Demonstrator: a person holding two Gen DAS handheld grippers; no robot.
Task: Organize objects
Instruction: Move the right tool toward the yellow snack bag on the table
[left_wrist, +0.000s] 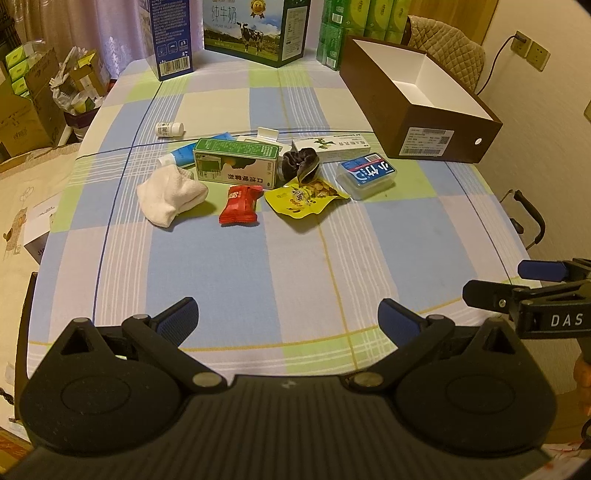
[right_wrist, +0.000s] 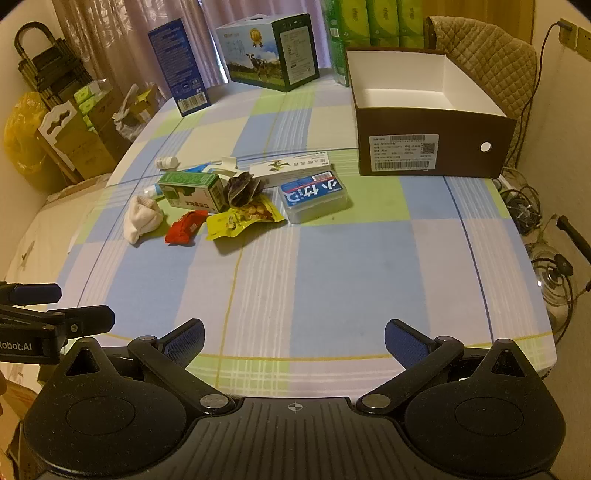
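Observation:
A loose pile lies mid-table: a white sock (left_wrist: 170, 195) (right_wrist: 140, 218), red snack packet (left_wrist: 239, 205) (right_wrist: 184, 228), yellow snack bag (left_wrist: 304, 197) (right_wrist: 242, 218), green carton (left_wrist: 236, 164) (right_wrist: 192, 190), dark scrunchie (left_wrist: 301, 162) (right_wrist: 240, 190), blue clear case (left_wrist: 367, 174) (right_wrist: 313, 197), long white box (left_wrist: 332, 147) (right_wrist: 291, 167), blue tube (left_wrist: 181, 153) and small white bottle (left_wrist: 170, 129) (right_wrist: 167, 161). An empty brown shoebox (left_wrist: 439, 142) (right_wrist: 436, 147) stands at the right. My left gripper (left_wrist: 288, 314) and right gripper (right_wrist: 293, 334) hover open near the front edge, far from the pile.
A blue box (left_wrist: 171, 37) (right_wrist: 181, 70), milk carton case (left_wrist: 255, 29) (right_wrist: 269, 55) and green tissue packs (left_wrist: 354, 26) (right_wrist: 369, 22) line the back edge. A quilted chair (right_wrist: 484, 59) stands behind the shoebox. Cartons (right_wrist: 88, 125) crowd the left floor; cables (right_wrist: 524, 210) lie right.

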